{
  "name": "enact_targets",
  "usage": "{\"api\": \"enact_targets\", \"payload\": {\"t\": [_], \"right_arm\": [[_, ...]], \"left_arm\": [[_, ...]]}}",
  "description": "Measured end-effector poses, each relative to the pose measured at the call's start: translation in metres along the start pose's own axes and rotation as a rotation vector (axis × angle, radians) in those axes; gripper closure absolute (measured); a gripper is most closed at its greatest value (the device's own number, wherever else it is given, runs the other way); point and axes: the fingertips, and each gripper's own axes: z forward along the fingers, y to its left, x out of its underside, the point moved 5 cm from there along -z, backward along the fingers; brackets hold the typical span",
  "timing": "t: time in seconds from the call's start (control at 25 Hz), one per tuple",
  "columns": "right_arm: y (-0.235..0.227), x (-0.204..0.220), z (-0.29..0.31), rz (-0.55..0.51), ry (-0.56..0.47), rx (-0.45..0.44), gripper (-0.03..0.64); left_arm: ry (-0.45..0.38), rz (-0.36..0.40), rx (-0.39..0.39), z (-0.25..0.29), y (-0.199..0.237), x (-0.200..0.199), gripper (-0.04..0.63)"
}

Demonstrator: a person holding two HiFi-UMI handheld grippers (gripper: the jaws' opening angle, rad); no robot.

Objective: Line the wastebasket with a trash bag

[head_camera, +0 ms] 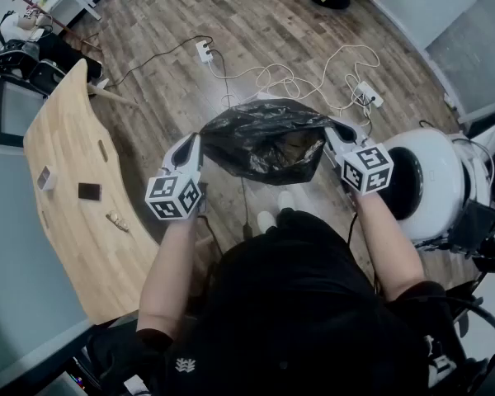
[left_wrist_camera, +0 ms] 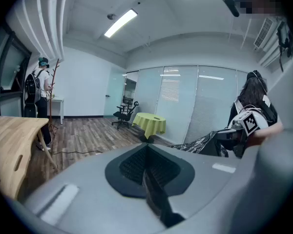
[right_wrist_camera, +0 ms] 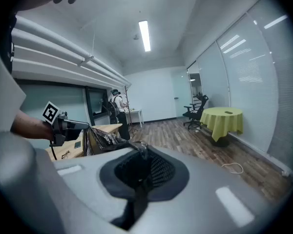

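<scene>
At the centre of the head view, the trash bag (head_camera: 268, 143) hangs above the floor (head_camera: 256, 31), stretched between the two tools.

1. Left tool (head_camera: 195, 141): jaws fully together, pinching the bag rim at its left end. The left gripper view shows the jaw faces meeting with no gap.
2. Right tool (head_camera: 332, 128): jaws fully together on the opposite end of the rim. In the right gripper view, black film runs out from the closed jaws and across to the other tool at the left of that frame.
3. Bag attitude: the long axis of the mouth runs left to right across the frame, from one tool to the other. The mouth is partly spread; the body of the bag sags below the rim in crumpled folds.
4. Wastebasket (head_camera: 437, 176): the white round vessel with a dark opening at the right of the frame is judged to be the target. It stands on the floor just beyond the right tool, apart from the bag.

Governing relation: the target lies to the right of the bag, in line with the mouth's long axis. The right tool is the nearer one; the left tool is well apart from the target, with the whole bag between. The coming move is therefore judged to be a carry of both tools toward the right of the frame, with the rim held spread, until the mouth stands over the opening.
</scene>
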Motion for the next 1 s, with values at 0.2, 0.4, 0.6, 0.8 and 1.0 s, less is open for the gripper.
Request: {"api": "enact_targets", "payload": {"t": [0.2,0.4,0.6,0.8,1.0], "right_arm": [[-0.023,0.000,0.013,0.009,-0.008,-0.013,0.615],[-0.033,0.003,0.030,0.019,-0.017,-0.028,0.615],[-0.052,0.003,0.038,0.086,-0.063,-0.029,0.615],[-0.057,0.014,0.041,0.077,-0.046,-0.002,0.615],[-0.068,0.025,0.050,0.086,0.005,0.036,0.615]], "left_arm": [[-0.004,0.012,-0.024,0.024,-0.005,-0.014,0.589],[0.009,0.034,-0.059,0.035,-0.006,-0.021,0.589],[0.010,0.048,-0.093,0.055,-0.011,-0.023,0.589],[0.008,0.040,-0.087,0.068,-0.012,-0.014,0.589],[0.032,0.045,-0.059,0.098,0.000,-0.009,0.589]]}}
